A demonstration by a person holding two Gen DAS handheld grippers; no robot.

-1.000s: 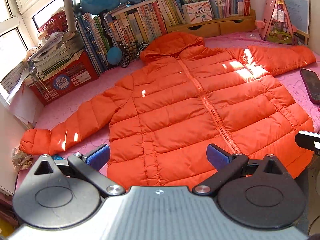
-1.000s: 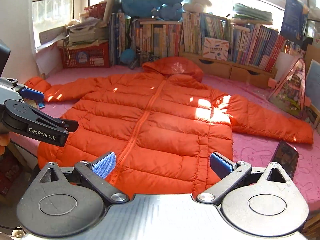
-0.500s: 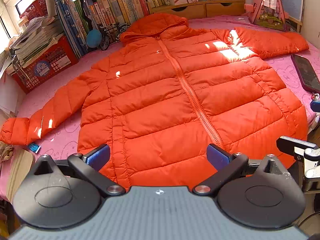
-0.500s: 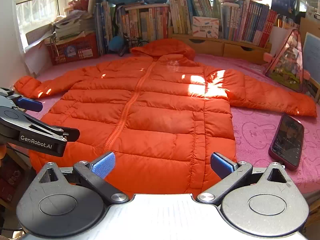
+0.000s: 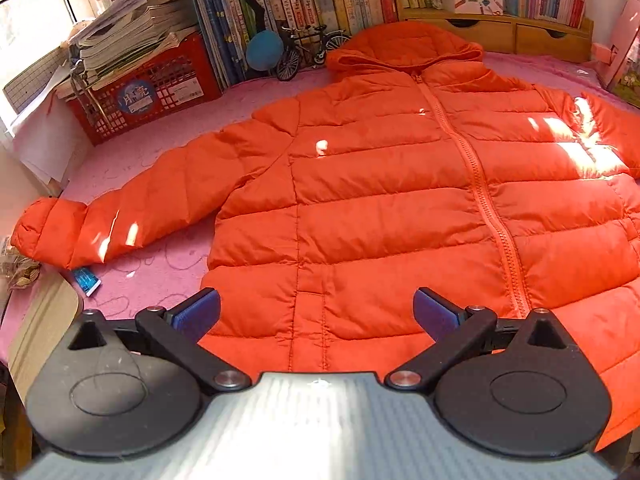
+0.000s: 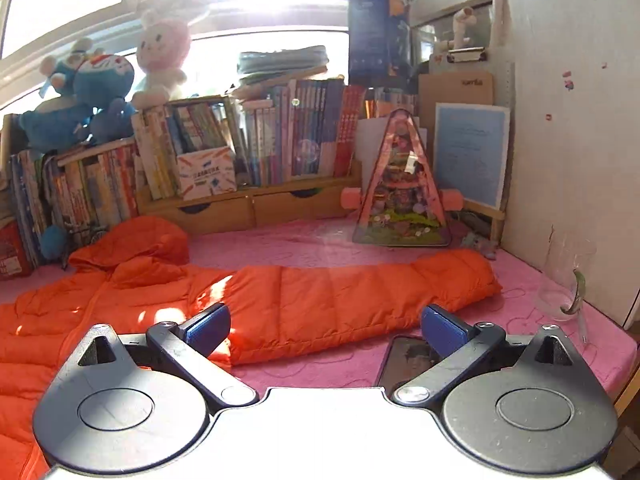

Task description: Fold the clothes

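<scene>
An orange hooded puffer jacket (image 5: 392, 208) lies flat and zipped on the pink cloth, sleeves spread. In the left wrist view its left sleeve (image 5: 120, 216) runs to the table's left edge and its hood (image 5: 404, 48) points at the books. My left gripper (image 5: 316, 312) is open above the hem near the jacket's left side, holding nothing. In the right wrist view my right gripper (image 6: 324, 326) is open just above the jacket's other sleeve (image 6: 360, 300), with the cuff (image 6: 468, 276) to the right. Both sets of blue pads are empty.
A dark phone (image 6: 408, 360) lies under the right gripper's right finger. A clear glass (image 6: 564, 284) stands near the wall at right. Books (image 5: 320, 4), a red crate (image 5: 144, 88), a toy bicycle (image 5: 304, 52) and a triangular toy house (image 6: 400, 196) line the back. A small blue packet (image 5: 86, 280) lies beneath the left cuff.
My left gripper shifted left and closer to the hem. My right gripper swung right, from facing the jacket's front to facing the right sleeve and the wall. Both stayed open.
</scene>
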